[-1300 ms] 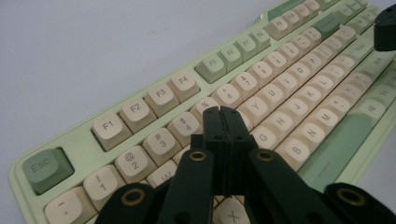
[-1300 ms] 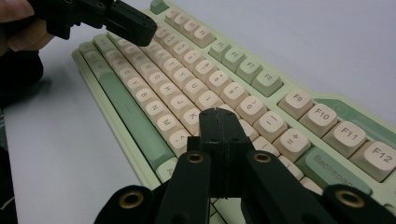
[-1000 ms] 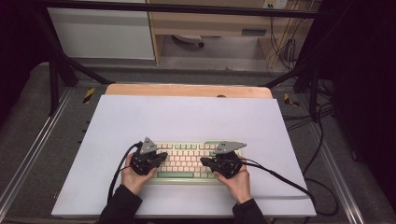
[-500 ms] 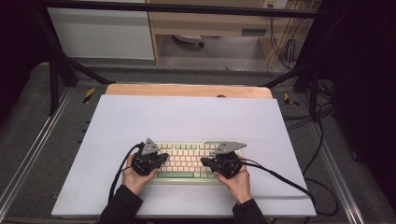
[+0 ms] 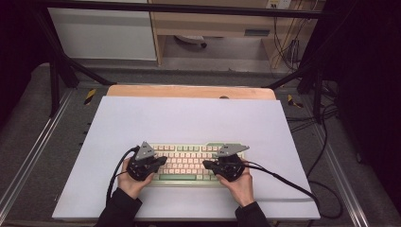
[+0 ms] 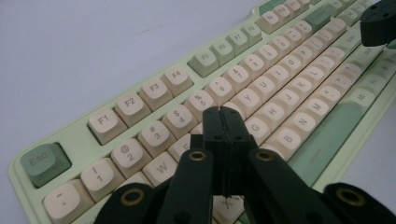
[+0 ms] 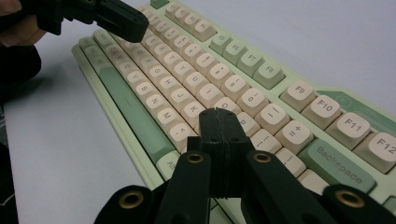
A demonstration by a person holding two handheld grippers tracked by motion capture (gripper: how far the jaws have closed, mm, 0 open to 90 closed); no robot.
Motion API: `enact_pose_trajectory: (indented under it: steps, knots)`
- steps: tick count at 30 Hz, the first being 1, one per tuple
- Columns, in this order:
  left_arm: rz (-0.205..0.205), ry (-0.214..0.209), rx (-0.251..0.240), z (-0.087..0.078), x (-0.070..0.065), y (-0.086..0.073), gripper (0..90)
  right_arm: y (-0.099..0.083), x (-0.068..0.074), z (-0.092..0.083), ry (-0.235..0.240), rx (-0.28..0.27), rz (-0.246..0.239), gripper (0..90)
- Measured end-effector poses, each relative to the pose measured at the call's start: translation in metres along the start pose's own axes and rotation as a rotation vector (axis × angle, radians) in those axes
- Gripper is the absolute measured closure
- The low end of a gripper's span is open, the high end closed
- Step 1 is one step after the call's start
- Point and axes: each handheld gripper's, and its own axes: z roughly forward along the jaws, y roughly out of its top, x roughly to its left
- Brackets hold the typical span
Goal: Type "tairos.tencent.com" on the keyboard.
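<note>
Both grippers stay where they were a second ago, over the green keyboard (image 5: 187,161) lying at the near middle of the white table (image 5: 189,118). Left gripper (image 5: 163,161) and right gripper (image 5: 205,164) keep their jaws clenched together, grasping nothing, tips above the keys.

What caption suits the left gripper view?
Left gripper, jaws shut, poised over the letter keys of a green and cream keyboard.

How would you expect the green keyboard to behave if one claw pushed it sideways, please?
The keyboard looks rigid and lies flat, so it should probably slide rather than tip. The smooth white table sheet likely offers little grip. Pushing at one end may swing it around.
</note>
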Motion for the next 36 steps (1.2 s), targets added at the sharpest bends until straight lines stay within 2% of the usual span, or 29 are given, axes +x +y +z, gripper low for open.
enact_pose_trajectory:
  steps: [8, 19, 24, 36]
  knots:
    - [-0.030, 0.004, -0.020, -0.017, 0.009, -0.008, 90.0, 0.001, -0.001, 0.001, -0.003, 0.000, 0.005, 90.0]
    - [-0.042, 0.018, -0.021, -0.034, 0.018, -0.025, 90.0, 0.007, -0.003, 0.003, -0.002, -0.010, 0.016, 90.0]
    - [-0.055, 0.011, -0.028, -0.035, 0.021, -0.026, 90.0, 0.013, -0.002, 0.008, -0.002, -0.014, 0.007, 90.0]
    - [-0.056, 0.010, -0.030, -0.035, 0.023, -0.028, 90.0, 0.020, -0.009, 0.017, -0.011, -0.048, 0.042, 90.0]
